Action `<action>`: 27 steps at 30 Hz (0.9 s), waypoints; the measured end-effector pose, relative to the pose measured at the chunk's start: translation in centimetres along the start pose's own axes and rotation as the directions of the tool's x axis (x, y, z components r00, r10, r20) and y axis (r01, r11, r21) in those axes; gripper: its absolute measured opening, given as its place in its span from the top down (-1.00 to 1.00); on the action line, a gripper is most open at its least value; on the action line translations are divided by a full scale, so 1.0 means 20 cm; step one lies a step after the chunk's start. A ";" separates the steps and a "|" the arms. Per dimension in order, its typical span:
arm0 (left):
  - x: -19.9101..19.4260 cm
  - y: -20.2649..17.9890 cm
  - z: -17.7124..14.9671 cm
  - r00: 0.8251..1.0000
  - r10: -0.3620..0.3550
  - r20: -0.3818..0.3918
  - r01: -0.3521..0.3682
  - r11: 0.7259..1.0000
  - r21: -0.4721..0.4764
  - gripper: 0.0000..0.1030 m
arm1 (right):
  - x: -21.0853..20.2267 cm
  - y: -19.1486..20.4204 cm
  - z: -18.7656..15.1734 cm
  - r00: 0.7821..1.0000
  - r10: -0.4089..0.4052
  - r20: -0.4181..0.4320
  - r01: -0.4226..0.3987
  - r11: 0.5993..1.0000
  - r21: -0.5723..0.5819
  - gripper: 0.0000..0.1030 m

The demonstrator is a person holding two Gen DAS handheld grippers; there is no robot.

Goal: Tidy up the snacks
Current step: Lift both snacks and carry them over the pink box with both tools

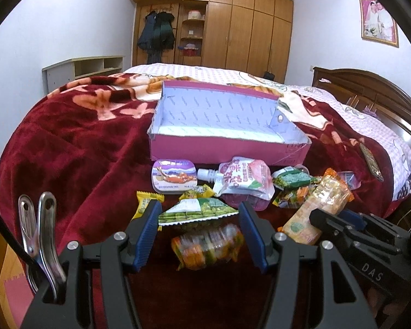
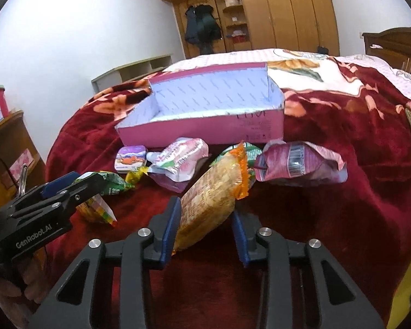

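A pink box with a pale lining lies open on the red blanket, with nothing inside it. Loose snacks lie in front of it: a lidded tub, a pink spout pouch and a purple bag. My left gripper is shut on a green pea packet that spans both pads. Beneath it lies a clear packet of orange and green sweets. My right gripper is shut on a long golden cracker packet, whose far end points toward the box.
A yellow wrapped sweet and another green packet lie among the pile. A flat patterned item rests on the bed at the right. Behind are a wooden headboard, a low shelf and a wardrobe.
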State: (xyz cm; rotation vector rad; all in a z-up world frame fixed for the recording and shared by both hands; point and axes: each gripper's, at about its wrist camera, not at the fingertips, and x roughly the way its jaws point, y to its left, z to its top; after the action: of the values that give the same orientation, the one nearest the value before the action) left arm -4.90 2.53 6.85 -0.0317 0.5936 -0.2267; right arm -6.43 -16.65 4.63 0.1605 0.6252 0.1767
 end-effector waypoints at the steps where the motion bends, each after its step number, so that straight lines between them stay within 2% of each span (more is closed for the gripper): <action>1: -0.01 0.00 0.01 1.000 -0.001 0.005 0.001 1.000 0.000 -0.20 | -0.01 0.00 0.00 1.000 0.004 0.005 -0.004 1.000 0.001 0.34; 7: -0.04 -0.02 0.06 0.999 -0.005 0.037 0.004 1.000 0.025 -0.20 | -0.05 0.01 0.03 0.999 0.013 0.034 -0.013 1.000 -0.014 0.44; 12: -0.03 -0.02 0.10 0.999 -0.038 0.026 0.037 0.999 0.015 -0.20 | -0.08 0.03 0.07 0.998 0.022 0.058 -0.020 0.999 -0.034 0.44; 27: -0.01 -0.04 0.34 0.995 -0.048 0.082 0.044 0.998 0.047 -0.19 | -0.10 0.01 0.23 0.994 0.043 0.097 -0.036 0.997 -0.069 0.44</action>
State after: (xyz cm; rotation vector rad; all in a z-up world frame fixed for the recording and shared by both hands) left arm -1.55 1.62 12.64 -0.0117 0.5047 -0.2823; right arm -5.42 -17.32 9.50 0.1161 0.5171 0.2263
